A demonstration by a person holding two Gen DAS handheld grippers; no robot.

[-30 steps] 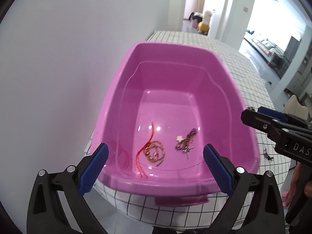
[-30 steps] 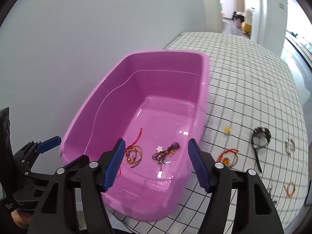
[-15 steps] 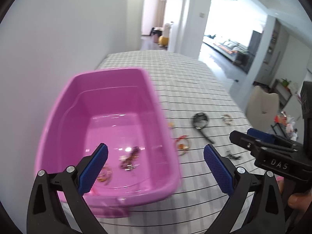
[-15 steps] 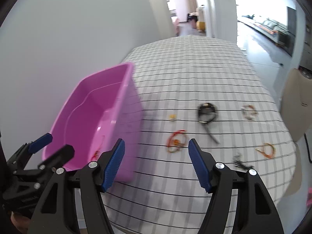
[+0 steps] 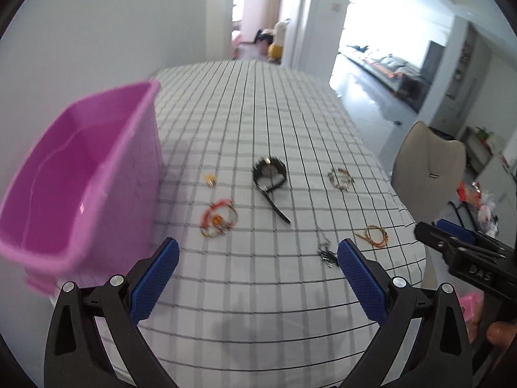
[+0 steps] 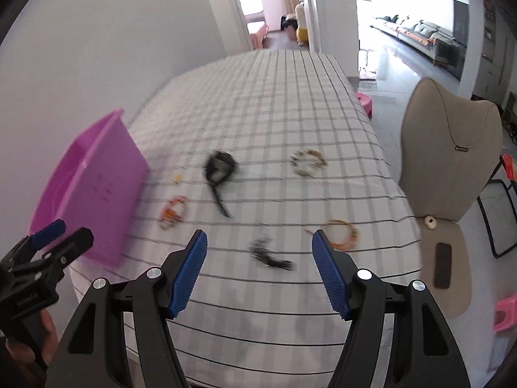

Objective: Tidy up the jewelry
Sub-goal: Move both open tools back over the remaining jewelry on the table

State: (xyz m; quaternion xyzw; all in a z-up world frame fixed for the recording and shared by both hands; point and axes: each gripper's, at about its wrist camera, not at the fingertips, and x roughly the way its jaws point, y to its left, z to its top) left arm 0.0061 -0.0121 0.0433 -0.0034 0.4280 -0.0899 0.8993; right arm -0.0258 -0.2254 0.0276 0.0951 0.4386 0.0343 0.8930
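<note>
A pink plastic tub (image 5: 80, 174) (image 6: 93, 194) stands at the table's left. Loose jewelry lies on the checked cloth: a red-and-orange bracelet (image 5: 219, 218) (image 6: 173, 213), a small yellow piece (image 5: 210, 179), a black watch-like band (image 5: 270, 177) (image 6: 219, 169), a beaded bracelet (image 5: 341, 178) (image 6: 307, 163), an orange cord loop (image 5: 373, 236) (image 6: 342, 234) and a dark clump (image 5: 327, 253) (image 6: 268, 255). My left gripper (image 5: 257, 260) hovers open above the cloth's near edge, empty. My right gripper (image 6: 260, 252) is open too, above the dark clump.
The checked table (image 5: 252, 113) runs away toward a doorway. A beige chair (image 6: 452, 161) stands at the right, with a dark phone-like item (image 6: 442, 265) on its seat. A white wall lies behind the tub. Each gripper shows in the other's view at the frame edge.
Both grippers have swung right, away from above the tub's inside to above the cloth with the loose jewelry. The tub now sits at the left edge. Both stayed open.
</note>
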